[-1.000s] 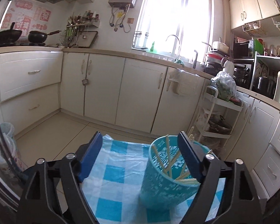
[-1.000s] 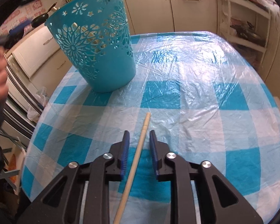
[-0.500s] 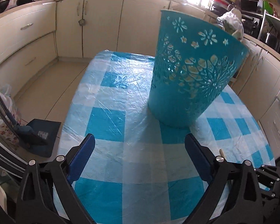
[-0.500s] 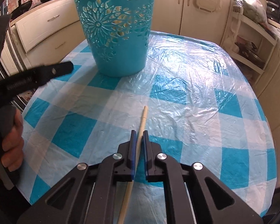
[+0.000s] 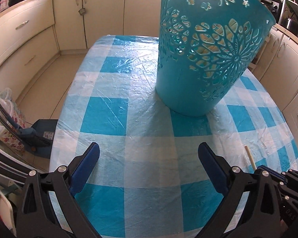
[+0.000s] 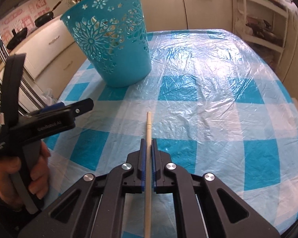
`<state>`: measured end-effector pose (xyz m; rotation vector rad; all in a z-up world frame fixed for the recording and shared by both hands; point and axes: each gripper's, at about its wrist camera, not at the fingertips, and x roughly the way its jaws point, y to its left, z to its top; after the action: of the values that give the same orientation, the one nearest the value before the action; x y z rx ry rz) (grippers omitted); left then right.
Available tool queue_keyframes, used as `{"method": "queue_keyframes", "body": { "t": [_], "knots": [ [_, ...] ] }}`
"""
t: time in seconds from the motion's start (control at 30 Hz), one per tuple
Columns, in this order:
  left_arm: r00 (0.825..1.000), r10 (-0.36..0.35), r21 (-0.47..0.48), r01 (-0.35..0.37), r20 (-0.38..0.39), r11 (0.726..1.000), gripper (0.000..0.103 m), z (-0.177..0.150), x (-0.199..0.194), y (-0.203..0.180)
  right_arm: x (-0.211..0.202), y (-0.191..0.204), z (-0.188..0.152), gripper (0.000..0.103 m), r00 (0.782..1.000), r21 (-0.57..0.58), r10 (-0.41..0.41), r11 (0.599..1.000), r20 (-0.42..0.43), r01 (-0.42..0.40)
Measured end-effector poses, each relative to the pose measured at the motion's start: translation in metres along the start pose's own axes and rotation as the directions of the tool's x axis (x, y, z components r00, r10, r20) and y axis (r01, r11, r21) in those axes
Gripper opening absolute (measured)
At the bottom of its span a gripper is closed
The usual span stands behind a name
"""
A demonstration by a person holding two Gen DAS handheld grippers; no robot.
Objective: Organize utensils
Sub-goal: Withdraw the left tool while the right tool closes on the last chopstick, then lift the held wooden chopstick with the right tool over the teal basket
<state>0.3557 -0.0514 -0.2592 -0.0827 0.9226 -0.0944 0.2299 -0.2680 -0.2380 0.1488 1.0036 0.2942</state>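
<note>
Blue pads of the right gripper [image 6: 147, 156] are pressed onto a pale wooden chopstick [image 6: 148, 170] — its jaws have just been closing, and the stick now sits pinched between them. The chopstick's long axis runs straight along the gripper's own line, pointing away from the hand toward the far side of the table; its forward tip rests on or just above the checked tablecloth [image 6: 218, 109], I cannot tell which. Left gripper [image 5: 149, 166] is spread wide, nothing between its fingers, tilted down over bare cloth; its jaws have just been opening. In the right wrist view it shows at the left edge, gripped by a hand [image 6: 29, 176] around the handle. Beyond both, standing upright on the cloth — the teal basket [image 6: 111, 45], openwork flower pattern in its wall, with pale sticks visible through the holes, so some utensils appear already inside. From the held chopstick the basket lies ahead and to the left, well apart from the tip. From the left gripper it lies ahead and slightly right, near. Judgement: the right hand has the load and the left is nearer the basket, free to steady it. The coming move likely calls for lifting the stick, swinging it left and tipping it toward vertical to clear the rim. Kitchen cabinets [image 5: 101, 13] lie beyond the table.
</note>
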Motion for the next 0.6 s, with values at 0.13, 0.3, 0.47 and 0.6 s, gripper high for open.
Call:
{"method": "queue_keyframes", "body": {
  "t": [0.13,0.3,0.47,0.6],
  "knots": [
    [1.000,0.000,-0.010,0.000,-0.007,1.000,0.095,0.000,0.001,0.001,-0.010,0.000,0.004,0.006,0.997,0.026,0.067,0.997,0.032,-0.067],
    [1.000,0.006,-0.005,-0.006,-0.012,1.000,0.095,0.001,0.002,0.000,-0.027,0.000,0.011,0.006,0.984,0.057,0.151,0.986,0.098,-0.157],
    [1.000,0.010,-0.001,-0.010,-0.014,1.000,0.095,0.001,0.002,0.000,-0.054,0.008,0.029,0.006,0.952,0.046,0.233,0.968,0.198,-0.246],
    [1.000,0.014,0.007,-0.014,-0.017,1.000,0.095,0.001,0.003,-0.002,-0.082,0.022,0.065,0.006,0.910,-0.002,0.268,0.959,0.317,-0.282]
  ]
}}
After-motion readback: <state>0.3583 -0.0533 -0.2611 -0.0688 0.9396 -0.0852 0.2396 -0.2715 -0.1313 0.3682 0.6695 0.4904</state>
